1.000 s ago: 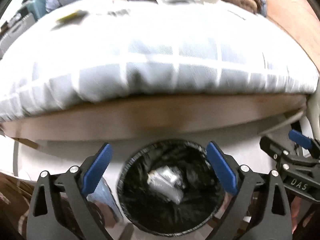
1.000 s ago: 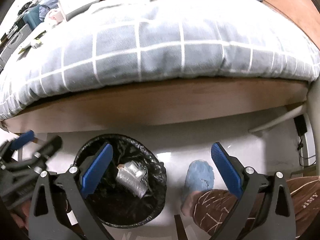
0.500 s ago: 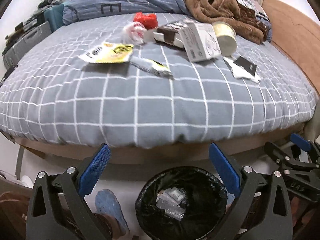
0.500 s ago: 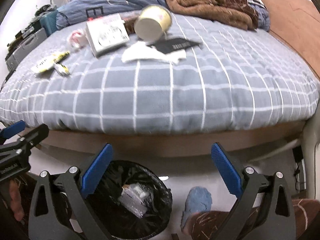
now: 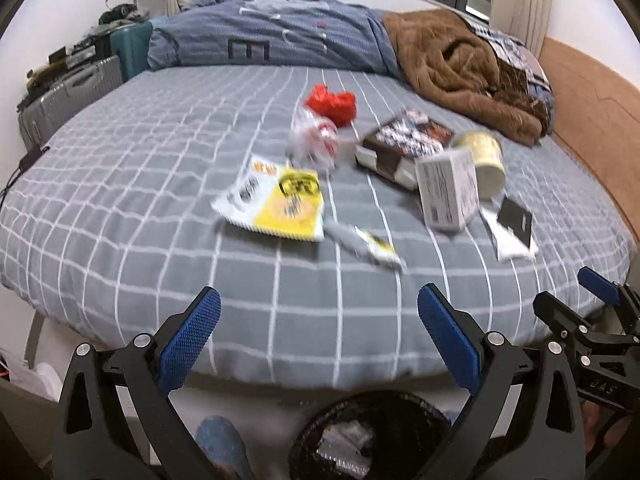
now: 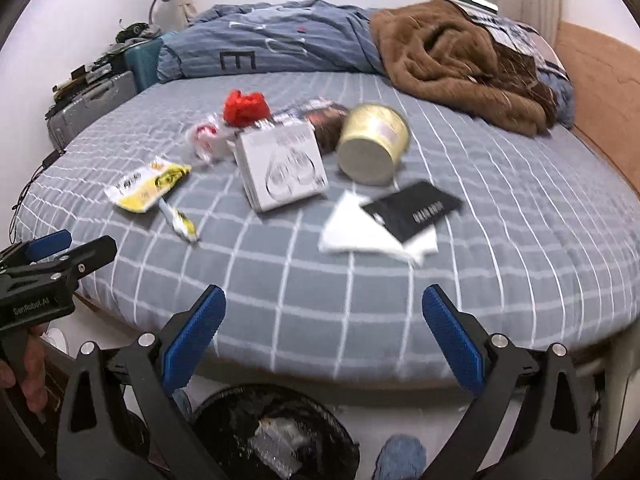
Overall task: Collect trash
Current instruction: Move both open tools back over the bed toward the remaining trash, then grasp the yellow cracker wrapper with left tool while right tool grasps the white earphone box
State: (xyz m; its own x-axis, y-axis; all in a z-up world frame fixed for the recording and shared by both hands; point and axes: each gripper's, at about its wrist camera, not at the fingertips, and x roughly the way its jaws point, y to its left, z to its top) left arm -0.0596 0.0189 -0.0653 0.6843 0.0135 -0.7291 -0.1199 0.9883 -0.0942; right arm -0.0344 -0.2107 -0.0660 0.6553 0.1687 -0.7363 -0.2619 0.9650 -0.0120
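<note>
Trash scattered mid-bed on the grey checked bed (image 5: pixel 160 208): yellow wrapper (image 5: pixel 276 204), white box (image 6: pixel 282 166), tipped cup (image 6: pixel 372 144), red crumple (image 5: pixel 332 104), black-lined bin (image 6: pixel 276 436) on the floor below holding clear plastic, left gripper (image 5: pixel 320 348) and right gripper (image 6: pixel 320 340) both empty, jaws wide.

On the bed (image 6: pixel 400 312) the box (image 6: pixel 282 168) sits mid-mattress, with the tub (image 6: pixel 374 144) at its 3 o'clock, the flat packet (image 6: pixel 146 182) at 9, the folded card (image 6: pixel 412 210) at 4, and the bin (image 6: pixel 276 436) on the floor at 6
</note>
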